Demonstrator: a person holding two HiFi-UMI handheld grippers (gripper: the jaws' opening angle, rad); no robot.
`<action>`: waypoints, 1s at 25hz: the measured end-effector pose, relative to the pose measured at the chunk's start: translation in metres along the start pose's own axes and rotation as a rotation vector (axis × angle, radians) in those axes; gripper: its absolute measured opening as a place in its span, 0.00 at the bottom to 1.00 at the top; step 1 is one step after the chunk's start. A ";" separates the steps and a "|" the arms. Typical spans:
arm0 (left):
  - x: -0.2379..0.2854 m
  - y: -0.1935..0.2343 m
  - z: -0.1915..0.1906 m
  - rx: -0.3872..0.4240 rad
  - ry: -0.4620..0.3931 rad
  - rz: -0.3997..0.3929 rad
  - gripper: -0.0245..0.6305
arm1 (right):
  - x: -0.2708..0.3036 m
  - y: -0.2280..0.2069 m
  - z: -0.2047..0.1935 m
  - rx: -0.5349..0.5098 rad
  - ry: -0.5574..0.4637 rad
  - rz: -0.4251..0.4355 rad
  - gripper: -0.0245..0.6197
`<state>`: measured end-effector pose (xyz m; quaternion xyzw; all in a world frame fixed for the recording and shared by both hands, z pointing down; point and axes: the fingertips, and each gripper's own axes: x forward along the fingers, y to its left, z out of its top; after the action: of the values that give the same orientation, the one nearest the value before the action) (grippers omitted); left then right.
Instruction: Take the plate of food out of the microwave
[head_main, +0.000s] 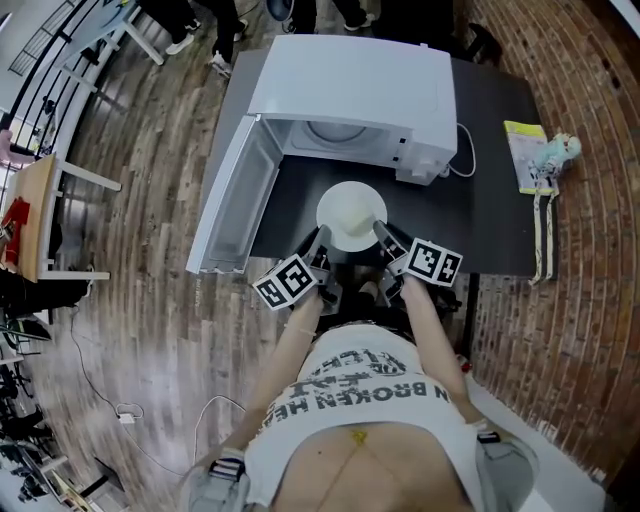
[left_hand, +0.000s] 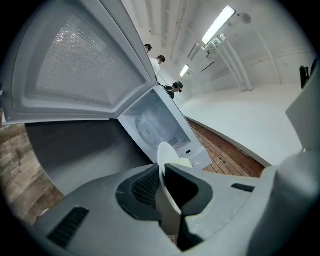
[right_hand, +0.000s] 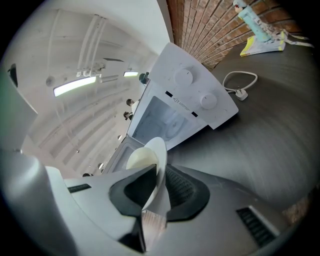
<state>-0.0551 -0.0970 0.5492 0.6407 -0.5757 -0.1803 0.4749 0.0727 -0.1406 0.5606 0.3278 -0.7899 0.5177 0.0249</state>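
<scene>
A white plate (head_main: 351, 215) with pale food on it hangs over the dark table, just in front of the white microwave (head_main: 350, 100). My left gripper (head_main: 320, 240) is shut on the plate's near-left rim and my right gripper (head_main: 382, 235) is shut on its near-right rim. In the left gripper view the plate's rim (left_hand: 165, 155) stands edge-on between the black pads. The right gripper view shows the rim (right_hand: 159, 160) pinched the same way, with the pale food (right_hand: 141, 159) beside it. The microwave's door (head_main: 232, 200) stands wide open at the left and its cavity (head_main: 335, 135) holds only the glass turntable.
A white cable and plug (head_main: 463, 160) lie on the dark table (head_main: 490, 210) right of the microwave. A yellow-green booklet and a small figure (head_main: 540, 155) rest at the table's right edge by the brick floor. A wooden table (head_main: 40, 215) stands far left.
</scene>
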 end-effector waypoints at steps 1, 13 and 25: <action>-0.002 0.001 0.003 0.002 0.001 -0.003 0.09 | 0.002 0.003 -0.001 -0.001 -0.002 -0.001 0.12; -0.035 0.024 0.035 0.006 0.025 -0.035 0.09 | 0.023 0.042 -0.028 -0.014 -0.028 -0.024 0.12; -0.075 0.048 0.042 0.051 0.099 -0.073 0.09 | 0.022 0.061 -0.082 0.056 -0.114 -0.061 0.12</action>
<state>-0.1351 -0.0398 0.5438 0.6814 -0.5321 -0.1510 0.4794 -0.0028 -0.0675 0.5578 0.3814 -0.7647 0.5192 -0.0136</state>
